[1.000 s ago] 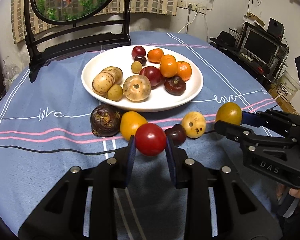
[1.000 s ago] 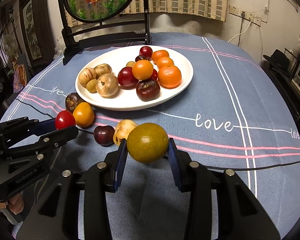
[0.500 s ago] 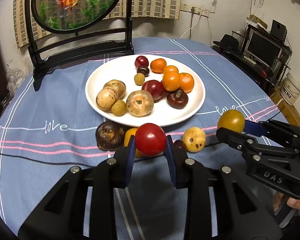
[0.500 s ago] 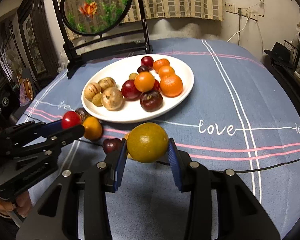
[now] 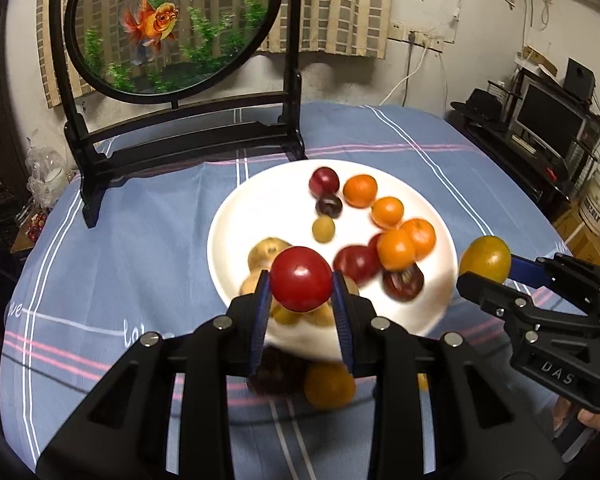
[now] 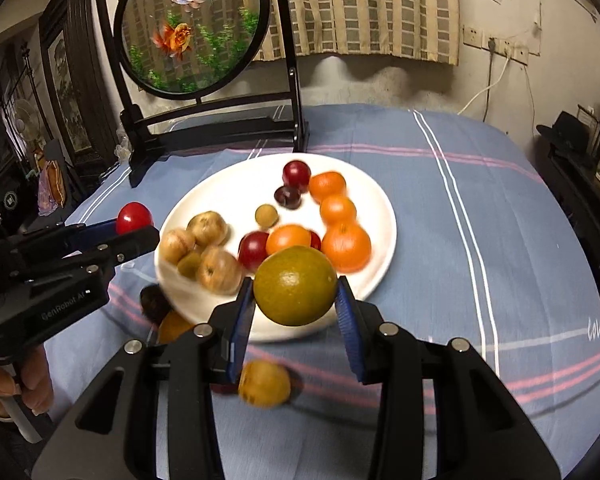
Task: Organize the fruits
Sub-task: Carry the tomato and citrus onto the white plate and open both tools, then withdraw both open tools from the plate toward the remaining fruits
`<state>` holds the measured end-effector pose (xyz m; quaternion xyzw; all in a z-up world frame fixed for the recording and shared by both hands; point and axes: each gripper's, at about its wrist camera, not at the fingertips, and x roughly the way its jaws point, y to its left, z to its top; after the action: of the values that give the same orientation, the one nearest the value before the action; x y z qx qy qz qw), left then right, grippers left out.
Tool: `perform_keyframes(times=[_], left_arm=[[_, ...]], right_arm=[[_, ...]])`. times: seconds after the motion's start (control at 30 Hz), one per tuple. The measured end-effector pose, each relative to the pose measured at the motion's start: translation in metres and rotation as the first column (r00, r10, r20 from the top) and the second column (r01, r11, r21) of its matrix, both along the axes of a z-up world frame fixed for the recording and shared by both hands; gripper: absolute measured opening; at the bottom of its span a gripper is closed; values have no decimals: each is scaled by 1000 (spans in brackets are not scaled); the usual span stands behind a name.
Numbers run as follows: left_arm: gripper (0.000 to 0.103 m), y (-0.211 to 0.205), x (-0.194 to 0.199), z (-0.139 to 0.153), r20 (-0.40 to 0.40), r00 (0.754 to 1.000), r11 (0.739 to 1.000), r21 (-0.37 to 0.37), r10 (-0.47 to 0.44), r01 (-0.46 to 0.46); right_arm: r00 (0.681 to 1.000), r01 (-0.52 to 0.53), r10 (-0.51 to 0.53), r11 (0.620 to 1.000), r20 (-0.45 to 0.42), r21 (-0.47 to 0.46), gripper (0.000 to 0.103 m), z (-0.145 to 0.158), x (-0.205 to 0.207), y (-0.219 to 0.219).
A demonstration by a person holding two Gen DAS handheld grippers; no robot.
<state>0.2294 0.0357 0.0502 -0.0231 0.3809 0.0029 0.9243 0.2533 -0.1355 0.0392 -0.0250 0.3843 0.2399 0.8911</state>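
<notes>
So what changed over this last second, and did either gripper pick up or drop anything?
Nothing was picked up or dropped. Both grippers rose and advanced toward the white plate: the left gripper still clamps the red fruit, the right gripper still clamps the yellow-green fruit. The plate's fruit and the loose fruit on the tablecloth stayed put.

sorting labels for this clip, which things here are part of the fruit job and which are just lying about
Part of the job:
red fruit in left gripper
yellow-green fruit in right gripper
white plate
loose fruit on cloth

Lying about:
goldfish screen
monitor
hat
</notes>
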Motion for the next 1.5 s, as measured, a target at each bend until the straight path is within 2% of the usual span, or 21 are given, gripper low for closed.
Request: perform_keyframes(times=[0.27,0.67,0.73,0.8,0.83,0.9,1.07,1.17,1.3,1.37,1.5], left_arm=[[30,12,55,-18,-63,997,997,-53,51,-54],[31,10,76,-33,-71,997,996,-75,33,-39],[34,11,78,-34,-53,998,996,-76,43,-47],[44,15,79,-34,-52,996,995,-74,66,-70],[49,18,79,-34,-52,996,994,-75,77,-81],[52,22,77,-32,-44,995,993,-75,90,-93],[76,23,63,-24,-7,994,993,-43,106,-106],[77,21,53,-20,3,995,994,-32,101,-101],[83,14,33,-13,26,995,996,2,92,-92],[89,12,21,-9,41,995,996,-3,87,-87],[90,9,-3,-3,50,995,996,-17,84,-84]], right_arm=[[1000,18,-17,998,-15,60,41,-3,50,18],[994,38,-22,988,-106,150,42,-20,82,28],[988,58,-32,984,-149,171,42,-23,87,29],[981,74,-39,981,-191,182,43,-27,93,28],[979,80,-41,980,-202,185,47,-28,93,27],[979,104,-68,977,-192,185,55,-26,90,24],[984,106,-72,973,-165,205,56,-18,80,16],[986,103,-72,972,-150,213,66,-13,67,8],[991,93,-70,975,-117,204,66,-5,48,-1],[991,97,-76,975,-110,202,66,-2,37,-7],[992,100,-84,977,-91,186,67,3,12,-17]])
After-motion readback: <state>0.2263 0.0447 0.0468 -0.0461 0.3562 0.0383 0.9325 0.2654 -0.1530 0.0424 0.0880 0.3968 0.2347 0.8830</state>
